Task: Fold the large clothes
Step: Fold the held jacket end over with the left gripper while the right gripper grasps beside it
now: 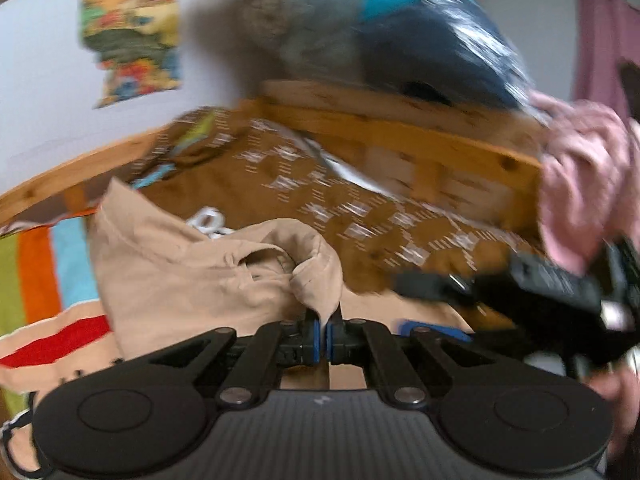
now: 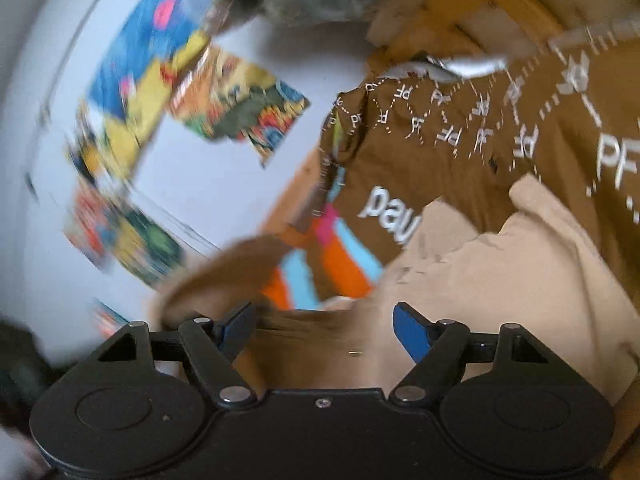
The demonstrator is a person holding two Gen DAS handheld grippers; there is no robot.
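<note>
- The beige garment (image 1: pixel 168 276) is a soft, matte woven piece with a stitched seam, rumpled into loose folds; it lies on the bed over the brown cover (image 1: pixel 280 184), just ahead of both tools.
- The left gripper (image 1: pixel 322 332) has its blue pads closed tight on a bunched fold of that beige cloth, which rises in a rounded hump right above the fingertips.
- The right gripper (image 2: pixel 324 328) stands with its blue-padded fingers apart; beige fabric lies under and between them (no pad visibly presses on it).
- The brown cover carries small white printed letters and dashed lines; a striped sheet (image 1: pixel 52 272) in green, orange and light blue shows beside it.
- A pale wooden bed frame (image 1: pixel 400 136) with knots runs behind the cover; a pink fuzzy cloth (image 1: pixel 584 184) drapes at its right end.
- The wall is plain white with bright comic-style posters (image 2: pixel 240 108), blurred by motion.
</note>
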